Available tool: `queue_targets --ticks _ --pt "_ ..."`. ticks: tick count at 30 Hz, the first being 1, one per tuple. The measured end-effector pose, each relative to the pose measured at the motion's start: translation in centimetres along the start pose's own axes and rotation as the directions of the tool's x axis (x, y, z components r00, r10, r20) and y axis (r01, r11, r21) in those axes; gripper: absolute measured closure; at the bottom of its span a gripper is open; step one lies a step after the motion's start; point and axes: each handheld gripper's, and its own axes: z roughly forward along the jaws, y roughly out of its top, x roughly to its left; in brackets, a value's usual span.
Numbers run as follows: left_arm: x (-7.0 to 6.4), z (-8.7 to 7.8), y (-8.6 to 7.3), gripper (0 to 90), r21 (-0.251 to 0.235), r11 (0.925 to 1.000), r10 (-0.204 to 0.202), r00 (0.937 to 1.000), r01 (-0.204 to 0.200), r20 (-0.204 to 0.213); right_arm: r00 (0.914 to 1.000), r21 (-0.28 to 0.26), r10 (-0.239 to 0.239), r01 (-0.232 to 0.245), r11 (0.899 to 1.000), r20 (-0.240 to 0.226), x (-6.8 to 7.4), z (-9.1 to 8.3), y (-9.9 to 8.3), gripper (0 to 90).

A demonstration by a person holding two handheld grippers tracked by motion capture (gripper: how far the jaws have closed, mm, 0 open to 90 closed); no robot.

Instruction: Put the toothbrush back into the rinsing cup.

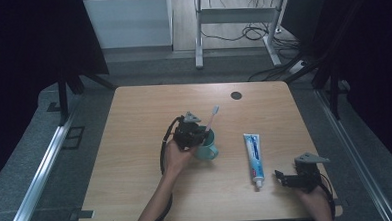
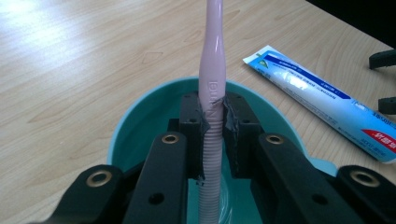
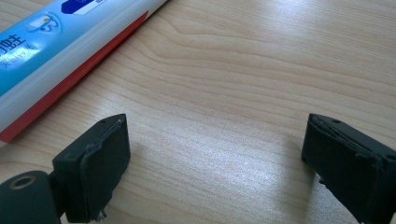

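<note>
the left gripper (image 2: 212,121) has its fingers clenched on a pale pink toothbrush (image 2: 211,84), handle end down inside the teal cup (image 2: 140,121) mid-tabletop (image 1: 137,183); letting go seems all that is left. the right gripper (image 3: 215,168) rests released beside the toothpaste tube (image 1: 253,153). the ribbed-gripped toothbrush stands nearly upright.
</note>
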Motion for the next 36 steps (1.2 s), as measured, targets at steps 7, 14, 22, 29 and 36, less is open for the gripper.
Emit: queue_targets --ticks 7,14,22,29,36 --pt "-0.05 0.47 -0.23 78.7 0.02 0.9998 -0.003 1.0 0.003 -0.006 1.0 0.0 0.0 0.0 1.0 0.0 0.0 0.0 0.0 7.6" --pt "0.15 0.54 -0.3 78.2 0.026 0.9993 -0.024 0.9997 0.025 -0.006 1.0 0.0 0.0 0.0 1.0 0.0 0.0 0.0 0.0 7.6" --pt "0.42 0.7 -0.2 77.6 0.059 0.9971 -0.048 0.9988 0.048 -0.01 1.0 0.0 0.0 0.0 1.0 0.0 0.0 0.0 0.0 7.5" --pt "0.4 0.79 -0.05 73.4 0.083 0.9953 -0.05 0.9987 0.051 -0.012 1.0 0.001 -0.001 0.001 1.0 0.001 0.0 -0.01 0.0 7.6" --pt "0.08 0.62 0.17 67.7 0.078 0.9963 -0.036 0.9991 0.037 -0.024 1.0 0.001 -0.001 0.001 1.0 0.0 0.0 -0.01 0.0 7.6"
